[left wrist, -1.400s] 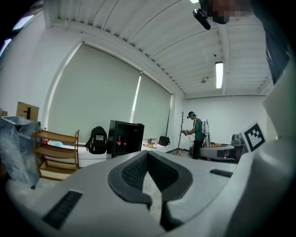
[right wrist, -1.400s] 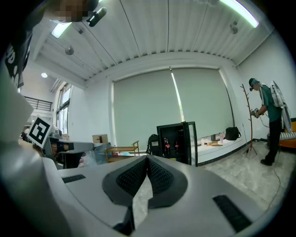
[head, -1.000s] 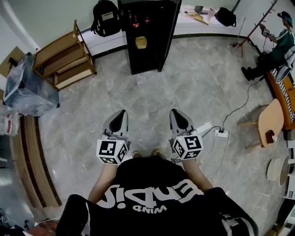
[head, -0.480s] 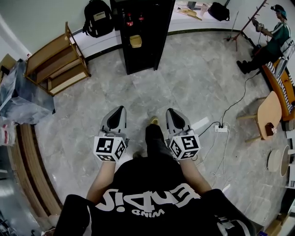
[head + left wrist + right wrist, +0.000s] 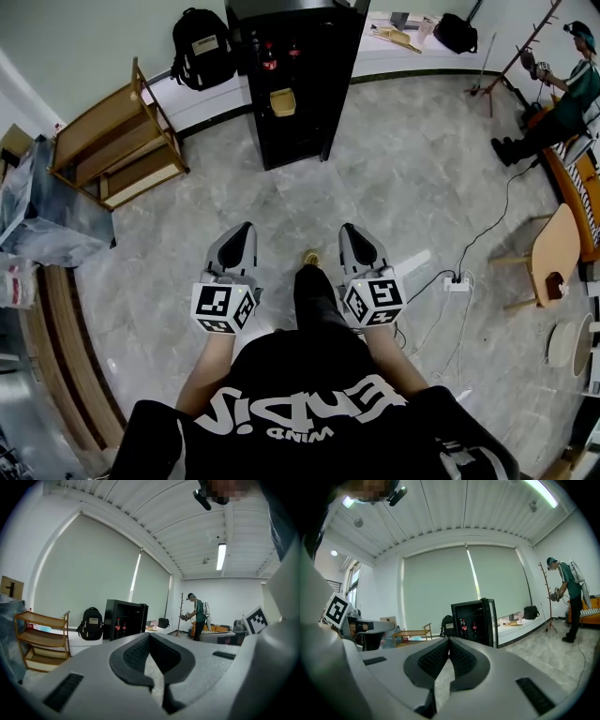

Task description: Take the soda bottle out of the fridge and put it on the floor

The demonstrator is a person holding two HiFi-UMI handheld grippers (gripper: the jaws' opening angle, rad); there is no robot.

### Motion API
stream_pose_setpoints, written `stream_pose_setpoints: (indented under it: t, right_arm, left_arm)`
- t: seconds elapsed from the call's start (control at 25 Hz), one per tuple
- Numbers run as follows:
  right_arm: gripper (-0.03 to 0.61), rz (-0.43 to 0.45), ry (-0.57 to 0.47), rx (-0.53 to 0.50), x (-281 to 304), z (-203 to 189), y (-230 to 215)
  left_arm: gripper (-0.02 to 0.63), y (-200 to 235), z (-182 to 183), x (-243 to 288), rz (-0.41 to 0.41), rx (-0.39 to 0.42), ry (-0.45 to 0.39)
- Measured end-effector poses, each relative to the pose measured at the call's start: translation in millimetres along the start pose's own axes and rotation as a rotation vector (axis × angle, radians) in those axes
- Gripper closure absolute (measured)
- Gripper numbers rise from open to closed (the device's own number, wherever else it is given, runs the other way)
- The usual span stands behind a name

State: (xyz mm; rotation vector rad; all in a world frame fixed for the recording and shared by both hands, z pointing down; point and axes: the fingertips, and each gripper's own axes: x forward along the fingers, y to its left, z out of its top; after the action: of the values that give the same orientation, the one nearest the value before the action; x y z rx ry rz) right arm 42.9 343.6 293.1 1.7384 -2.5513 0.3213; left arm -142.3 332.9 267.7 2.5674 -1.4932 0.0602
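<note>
While the left tongs point(image 5: 247, 229) and right tongs point(image 5: 348, 229) were both clenched on nothing, the open fridge point(image 5: 309, 112) stood well ahead of them. Inside it, seemingly high up, stood the soda bottle point(image 5: 270, 58).
</note>
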Motion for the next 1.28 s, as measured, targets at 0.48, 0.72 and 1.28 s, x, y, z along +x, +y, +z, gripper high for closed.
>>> stream_pose_setpoints:
  t: [0.48, 0.72, 1.28]
  right_arm:
    - [0.554, 0.091, 0.031, -0.028, 159.4, 59.8, -77.2]
    - [0.554, 0.146, 0.036, -0.035, 228.6, 78.8, -123.4]
    - [0.554, 0.195, 0.068, -0.012, 329.8, 88.4, -167.3]
  left_arm:
    - [0.606, 60.9, 46.2, 161.8, 0.051, -0.022, -0.007]
    - [0.606, 81.9, 58.4, 244.1, 0.075, -0.018, -0.014]
    - [0.606, 124.0, 70.2, 340.6, 0.120, -0.015, 0.011]
